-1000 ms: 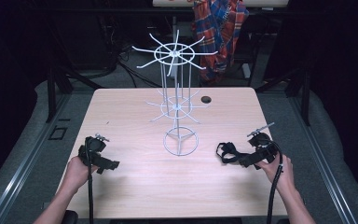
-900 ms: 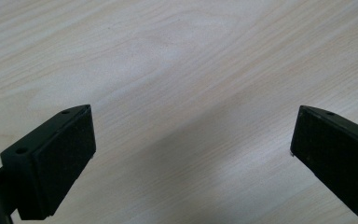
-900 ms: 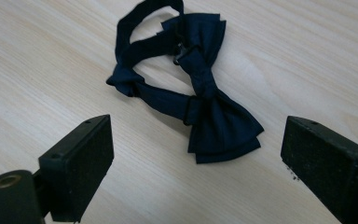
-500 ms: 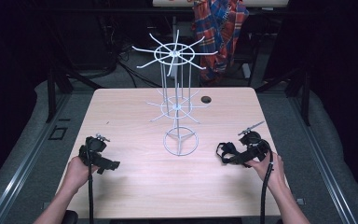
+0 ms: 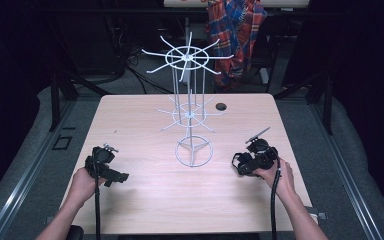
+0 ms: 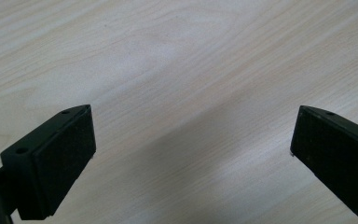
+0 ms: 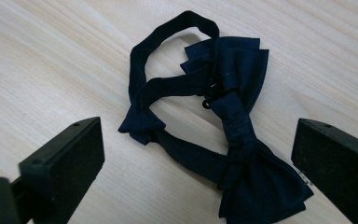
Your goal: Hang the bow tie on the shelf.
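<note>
White wire rack (image 5: 190,107) at table (image 5: 130,125) centre, L gripper (image 5: 111,173) near left, R gripper (image 5: 244,164) near right, small dark disc (image 5: 221,106) far right of rack, plaid cloth (image 5: 235,30) beyond table.

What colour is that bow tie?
Dark navy blue bow tie, clearest in the right gripper view.

We are looking down on a pale wood-grain counter (image 5: 145,125) standing on grey carpet (image 5: 30,150), with dark surroundings closing in on both sides. A plaid shirt (image 5: 237,30) is hanging behind the counter, and black cables (image 5: 145,77) are lying across the floor there.
</note>
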Action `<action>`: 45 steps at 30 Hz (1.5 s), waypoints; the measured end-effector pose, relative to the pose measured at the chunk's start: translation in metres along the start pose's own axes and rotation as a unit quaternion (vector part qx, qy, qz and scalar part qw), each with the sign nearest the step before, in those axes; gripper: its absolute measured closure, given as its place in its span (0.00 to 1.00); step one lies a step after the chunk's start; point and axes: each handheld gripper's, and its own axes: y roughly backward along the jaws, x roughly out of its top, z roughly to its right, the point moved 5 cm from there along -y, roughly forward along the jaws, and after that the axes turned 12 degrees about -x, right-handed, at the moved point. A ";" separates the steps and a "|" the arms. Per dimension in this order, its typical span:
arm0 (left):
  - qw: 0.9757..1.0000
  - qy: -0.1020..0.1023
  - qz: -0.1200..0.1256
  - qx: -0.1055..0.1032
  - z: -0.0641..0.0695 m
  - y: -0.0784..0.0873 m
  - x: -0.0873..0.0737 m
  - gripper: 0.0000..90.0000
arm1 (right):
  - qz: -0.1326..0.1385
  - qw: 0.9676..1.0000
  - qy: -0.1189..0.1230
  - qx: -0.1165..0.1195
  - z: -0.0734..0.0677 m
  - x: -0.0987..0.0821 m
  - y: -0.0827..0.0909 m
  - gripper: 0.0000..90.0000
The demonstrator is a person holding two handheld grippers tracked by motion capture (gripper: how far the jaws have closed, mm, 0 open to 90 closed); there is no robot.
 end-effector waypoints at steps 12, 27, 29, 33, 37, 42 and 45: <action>1.000 -0.002 -0.003 0.001 0.000 0.000 0.000 0.00 | -0.021 1.000 -0.009 -0.015 -0.005 0.006 -0.015 0.00; 1.000 -0.003 -0.004 0.002 0.001 -0.001 0.000 0.00 | -0.044 0.998 -0.016 -0.040 0.002 0.003 -0.024 0.41; 1.000 -0.003 -0.004 0.002 0.001 -0.001 0.000 0.00 | -0.038 0.998 -0.018 -0.040 0.003 0.003 -0.024 0.44; 1.000 -0.003 -0.005 0.003 0.001 -0.001 0.000 0.00 | -0.032 0.998 -0.028 -0.039 0.003 0.002 -0.025 0.53; 1.000 -0.003 -0.006 0.003 0.001 -0.001 0.000 0.00 | -0.040 0.998 -0.012 -0.042 0.006 0.002 -0.022 0.63; 1.000 -0.003 -0.008 0.002 0.001 -0.001 0.000 0.00 | -0.036 0.998 -0.004 -0.042 0.007 0.002 -0.019 0.71; 1.000 -0.003 -0.007 0.003 0.001 -0.001 -0.001 0.00 | -0.029 0.999 0.003 -0.043 0.006 0.003 -0.017 0.76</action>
